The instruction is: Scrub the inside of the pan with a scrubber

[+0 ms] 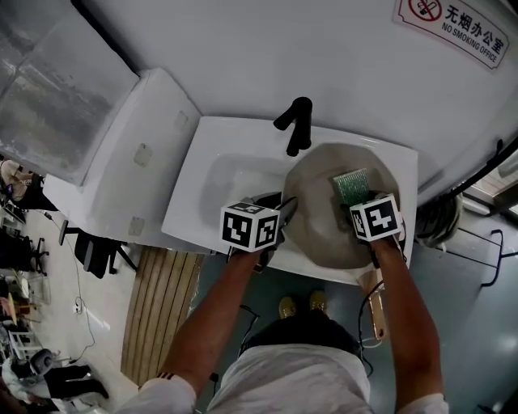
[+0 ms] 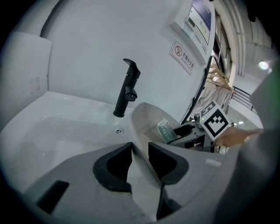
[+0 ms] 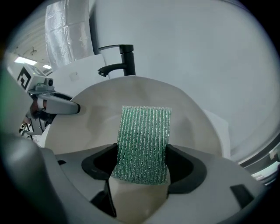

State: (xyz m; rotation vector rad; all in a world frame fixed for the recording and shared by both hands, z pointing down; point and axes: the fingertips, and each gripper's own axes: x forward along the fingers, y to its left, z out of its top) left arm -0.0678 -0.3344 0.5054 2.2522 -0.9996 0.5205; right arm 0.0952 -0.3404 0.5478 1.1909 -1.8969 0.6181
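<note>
Left gripper (image 1: 283, 212), reaching forward, pinches the pan (image 1: 324, 234) rim; right gripper (image 1: 350, 209), alongside, clamps the scrubber (image 1: 353, 186) against the pan's inside.

The no-smoking sign (image 1: 453, 23) at one o'clock is cut by the top edge. The scrubber's (image 1: 354, 184) near end disappears under the right gripper (image 1: 361, 209). At five o'clock the pan's (image 1: 324, 218) wooden handle (image 1: 375, 311) sits half behind the forearm (image 1: 409, 299).
</note>
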